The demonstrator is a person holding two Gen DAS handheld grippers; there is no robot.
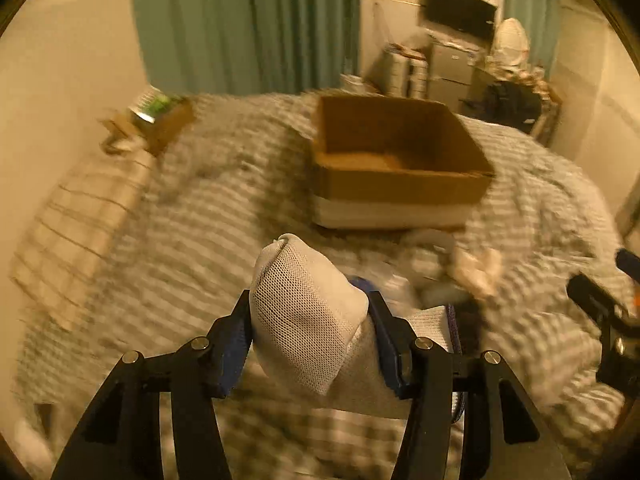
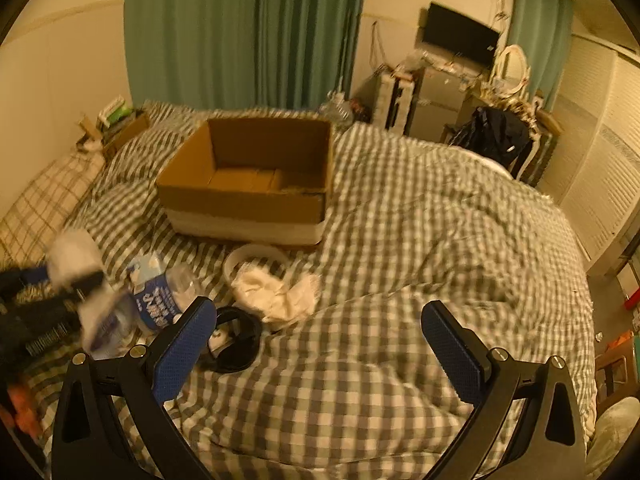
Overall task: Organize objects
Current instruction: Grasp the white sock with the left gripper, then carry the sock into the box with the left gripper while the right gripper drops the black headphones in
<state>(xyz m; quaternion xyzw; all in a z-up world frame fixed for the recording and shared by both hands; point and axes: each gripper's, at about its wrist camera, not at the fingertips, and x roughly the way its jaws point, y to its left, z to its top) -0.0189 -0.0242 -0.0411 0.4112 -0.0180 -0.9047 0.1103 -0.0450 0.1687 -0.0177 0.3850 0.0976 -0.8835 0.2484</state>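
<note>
Socks, white mesh and bundled together (image 1: pixel 308 316), sit clenched between the blue pads of the left gripper (image 1: pixel 310 334), held above the checked duvet (image 1: pixel 200 208) on the near side of the cardboard box (image 1: pixel 396 160). In the right wrist view the right gripper (image 2: pixel 316 344) hangs over the same duvet with its 2 fingers (image 2: pixel 182 354) spread wide and nothing between them. Nearer than the box, from this view, lie black headphones (image 2: pixel 234 344) just beside the left-hand finger, a crushed plastic water bottle (image 2: pixel 160 292) with a blue label, a crumpled white cloth (image 2: pixel 280 292) and, touching the cloth, a white bowl (image 2: pixel 256 258) close to the box's front wall. The box stands open-topped on the duvet, its inside bare as far as shows. Beyond the box hang green curtains (image 2: pixel 244 32), and to its far right a dark TV (image 2: pixel 460 40) is on the wall.
</note>
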